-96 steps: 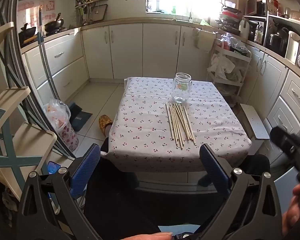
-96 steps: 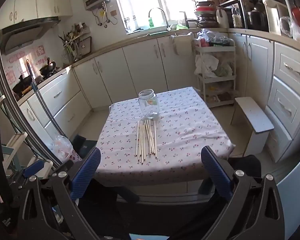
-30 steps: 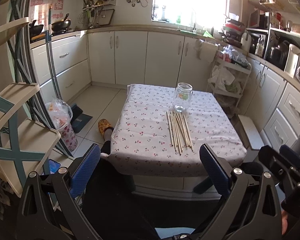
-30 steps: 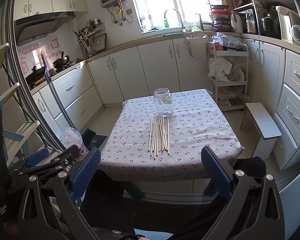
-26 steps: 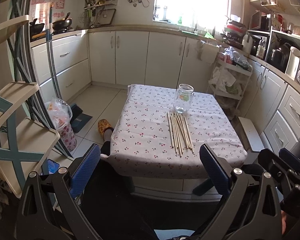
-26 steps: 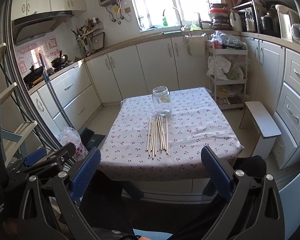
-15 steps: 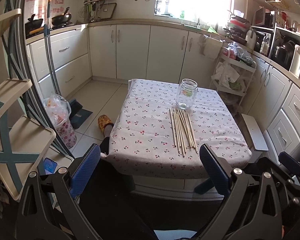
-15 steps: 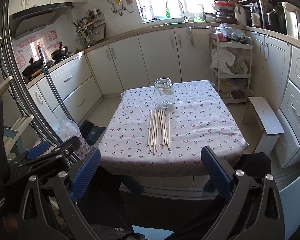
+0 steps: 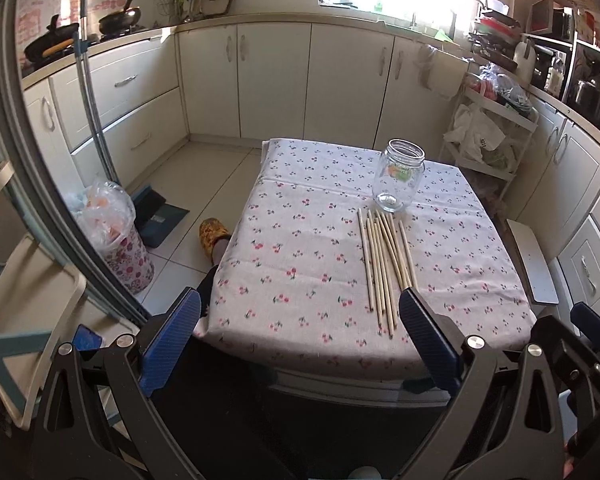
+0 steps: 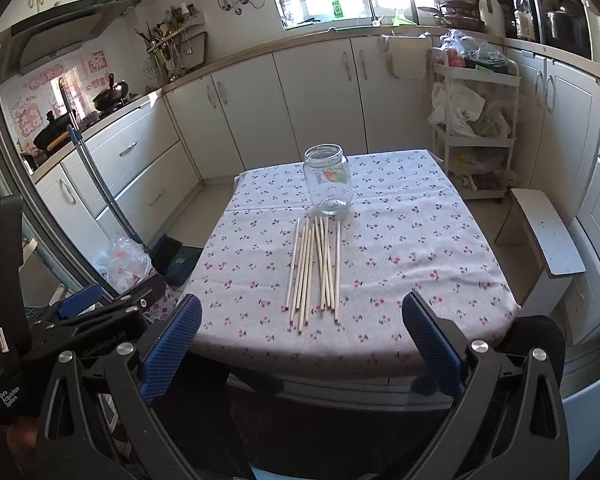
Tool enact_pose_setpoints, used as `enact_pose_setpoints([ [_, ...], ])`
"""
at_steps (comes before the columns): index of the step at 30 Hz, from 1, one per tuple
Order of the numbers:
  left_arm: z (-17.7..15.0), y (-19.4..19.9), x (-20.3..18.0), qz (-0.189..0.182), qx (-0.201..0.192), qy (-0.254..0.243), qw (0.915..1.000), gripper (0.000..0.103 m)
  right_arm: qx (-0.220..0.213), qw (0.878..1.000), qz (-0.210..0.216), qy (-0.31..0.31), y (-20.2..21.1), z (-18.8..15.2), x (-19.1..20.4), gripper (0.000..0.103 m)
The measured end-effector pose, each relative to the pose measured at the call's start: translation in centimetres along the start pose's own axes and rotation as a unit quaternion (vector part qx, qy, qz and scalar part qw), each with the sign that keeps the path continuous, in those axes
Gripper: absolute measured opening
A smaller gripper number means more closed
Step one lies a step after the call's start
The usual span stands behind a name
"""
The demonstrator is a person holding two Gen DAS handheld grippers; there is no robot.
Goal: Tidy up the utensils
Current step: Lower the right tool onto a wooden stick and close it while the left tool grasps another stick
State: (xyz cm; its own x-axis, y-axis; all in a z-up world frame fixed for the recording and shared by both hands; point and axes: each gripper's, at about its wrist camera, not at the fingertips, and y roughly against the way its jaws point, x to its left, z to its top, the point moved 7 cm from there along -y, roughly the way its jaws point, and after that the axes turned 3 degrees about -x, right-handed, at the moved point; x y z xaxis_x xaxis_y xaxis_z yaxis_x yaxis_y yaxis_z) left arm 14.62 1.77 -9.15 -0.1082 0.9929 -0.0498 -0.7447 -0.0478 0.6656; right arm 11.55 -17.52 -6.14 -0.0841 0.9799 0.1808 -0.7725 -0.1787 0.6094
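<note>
Right wrist view: chopsticks are growing larger mid-frame as both wide-open, empty grippers are closing in; pickup is coming.

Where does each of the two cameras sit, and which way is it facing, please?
Left wrist: on the left gripper, facing the table; blue fingers spread, the right gripper at the lower right edge.
Right wrist: on the right gripper, facing the same table; its fingers spread, the left gripper at lower left.
Shared: the glass jar, the chopsticks, the kitchen cabinets.
</note>
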Motion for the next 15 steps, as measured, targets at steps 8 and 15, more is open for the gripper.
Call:
enact_pose_setpoints([
  [8,1.3,-5.4,-0.1,-0.004,0.032,0.009,0.9994,0.096,0.005,1.0,0.009,-0.009,-5.7,2.3,-1.8,0.084],
  [15,1.8,-11.4,0.2,0.001,0.064,0.017,0.9978,0.096,0.085,0.996,0.01,0.003,-16.2,2.1,-3.7,0.041],
])
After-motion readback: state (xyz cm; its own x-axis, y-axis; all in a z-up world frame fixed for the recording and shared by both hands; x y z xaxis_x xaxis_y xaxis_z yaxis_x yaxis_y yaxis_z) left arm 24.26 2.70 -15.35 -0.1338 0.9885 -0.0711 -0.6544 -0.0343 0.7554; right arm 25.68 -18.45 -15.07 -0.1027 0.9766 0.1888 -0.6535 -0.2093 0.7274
